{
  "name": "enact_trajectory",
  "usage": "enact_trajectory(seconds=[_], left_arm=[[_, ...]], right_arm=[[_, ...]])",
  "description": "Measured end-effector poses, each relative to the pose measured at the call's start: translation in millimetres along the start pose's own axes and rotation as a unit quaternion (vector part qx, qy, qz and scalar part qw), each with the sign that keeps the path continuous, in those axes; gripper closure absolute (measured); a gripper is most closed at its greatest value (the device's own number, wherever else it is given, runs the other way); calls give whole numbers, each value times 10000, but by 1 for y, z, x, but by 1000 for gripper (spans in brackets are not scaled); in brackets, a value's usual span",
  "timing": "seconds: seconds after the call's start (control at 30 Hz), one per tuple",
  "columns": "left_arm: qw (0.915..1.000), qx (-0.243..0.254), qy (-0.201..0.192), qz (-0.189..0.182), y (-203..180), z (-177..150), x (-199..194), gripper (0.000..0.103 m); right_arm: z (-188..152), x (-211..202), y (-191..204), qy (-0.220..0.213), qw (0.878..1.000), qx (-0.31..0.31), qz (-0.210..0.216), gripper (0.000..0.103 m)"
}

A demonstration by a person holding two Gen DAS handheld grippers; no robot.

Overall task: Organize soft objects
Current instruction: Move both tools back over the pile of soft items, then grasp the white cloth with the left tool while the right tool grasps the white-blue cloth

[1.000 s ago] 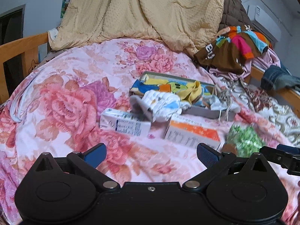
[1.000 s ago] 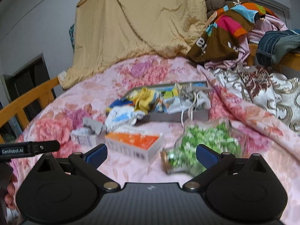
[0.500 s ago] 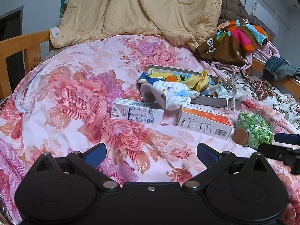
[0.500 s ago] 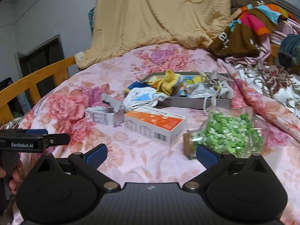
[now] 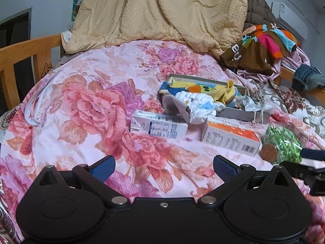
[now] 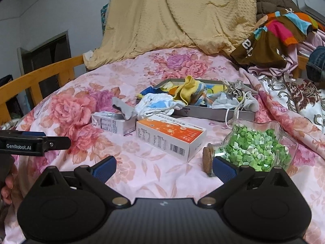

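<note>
Left wrist view: left gripper (image 5: 163, 165) spread wide over floral bedspread (image 5: 87, 109), nothing between blue pads. Ahead, shallow grey tray (image 5: 239, 114) heaped with socks; white-and-blue sock (image 5: 200, 104) spilling over near edge onto white carton (image 5: 159, 127). Orange-topped box (image 5: 230, 137) just right of carton, corked jar of green bits (image 5: 281, 145) on its side beyond.

Right wrist view: right gripper (image 6: 163, 165) likewise spread, empty, right pad (image 6: 223, 168) close beside jar (image 6: 258, 148). Yellow sock (image 6: 187, 89) draped on top in tray (image 6: 213, 112), grey sock (image 6: 124, 107) lying over carton (image 6: 112, 123). Beige quilt (image 6: 178, 14) piled behind.
</note>
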State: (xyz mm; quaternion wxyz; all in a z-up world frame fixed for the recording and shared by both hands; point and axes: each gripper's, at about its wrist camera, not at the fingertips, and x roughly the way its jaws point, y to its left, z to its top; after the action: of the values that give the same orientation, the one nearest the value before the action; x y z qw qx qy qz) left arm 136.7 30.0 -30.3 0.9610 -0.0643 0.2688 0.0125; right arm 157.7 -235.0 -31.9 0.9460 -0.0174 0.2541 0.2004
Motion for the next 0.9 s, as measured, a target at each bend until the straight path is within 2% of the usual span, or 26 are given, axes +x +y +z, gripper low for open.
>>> enact_trajectory(seconds=[0.17,0.3,0.53,0.67,0.8,0.9], left_arm=[[9995,-285,115,85,2,10,6,1],[9995,-231,166,96,0,21,14,1],[9996,-192,214,18,-5,52,31,1],[9991,-410,91,-78,-5,72,46,1],[9986,-438,23,-305,-8,88,69,1],[9972,-79,136,-727,-11,92,90,1]], right_arm=[[0,1,0,32,10000,-33,-53,0],[8,2,-1,-46,9999,-95,-73,0],[50,25,0,-373,9983,-369,-245,0],[75,44,-9,-523,9983,-147,-215,0],[84,64,-17,-643,9976,-33,-251,0],[76,69,-28,-634,9977,210,-93,0]])
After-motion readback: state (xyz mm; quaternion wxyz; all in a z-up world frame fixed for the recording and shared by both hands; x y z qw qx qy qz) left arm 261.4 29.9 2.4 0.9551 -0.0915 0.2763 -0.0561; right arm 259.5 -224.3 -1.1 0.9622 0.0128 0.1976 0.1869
